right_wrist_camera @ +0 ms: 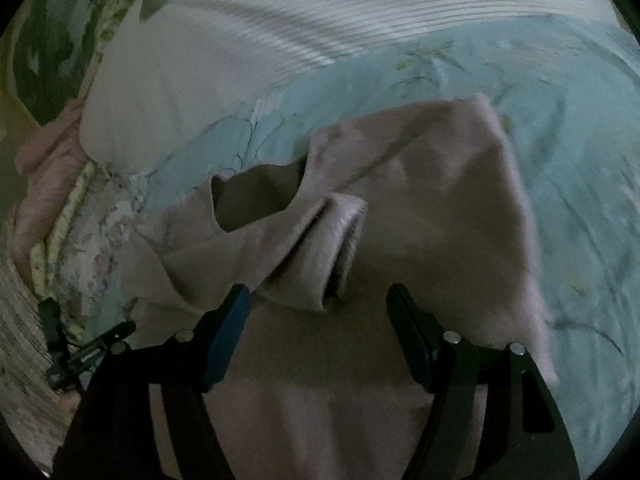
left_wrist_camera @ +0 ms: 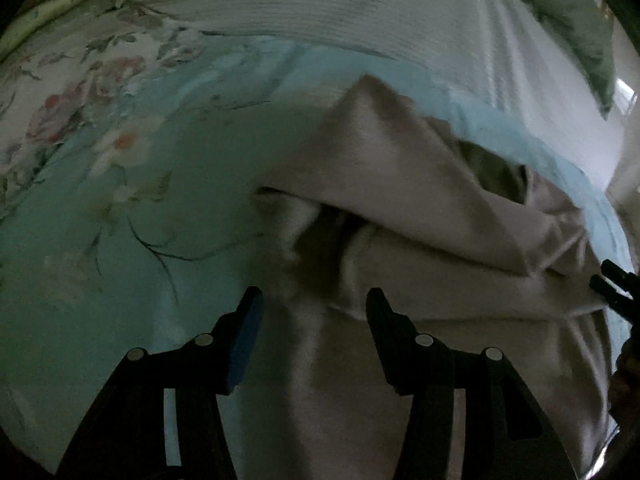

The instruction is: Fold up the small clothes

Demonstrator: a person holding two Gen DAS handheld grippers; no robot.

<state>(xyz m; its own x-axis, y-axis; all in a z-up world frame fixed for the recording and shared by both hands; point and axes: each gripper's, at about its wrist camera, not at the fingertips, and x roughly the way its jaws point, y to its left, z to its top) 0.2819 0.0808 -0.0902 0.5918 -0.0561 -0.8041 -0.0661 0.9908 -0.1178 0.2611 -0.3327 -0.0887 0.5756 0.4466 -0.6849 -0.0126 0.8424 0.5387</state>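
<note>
A beige-pink small garment [left_wrist_camera: 400,184] lies partly folded on a light blue floral bedsheet [left_wrist_camera: 120,240]. In the right wrist view the garment [right_wrist_camera: 420,208] shows a neck opening and a sleeve cuff [right_wrist_camera: 340,248] folded across its body. My left gripper [left_wrist_camera: 314,300] is open, just above the garment's near edge, with cloth between and below its fingers. My right gripper [right_wrist_camera: 318,296] is open over the garment, just short of the cuff. The right gripper's tips also show at the right edge of the left wrist view [left_wrist_camera: 612,284].
A white ribbed blanket [left_wrist_camera: 320,8] lies across the far side of the bed, also seen in the right wrist view [right_wrist_camera: 320,20]. A green pillow [left_wrist_camera: 576,28] sits at the far right. Floral bedding [right_wrist_camera: 80,208] bunches at the left.
</note>
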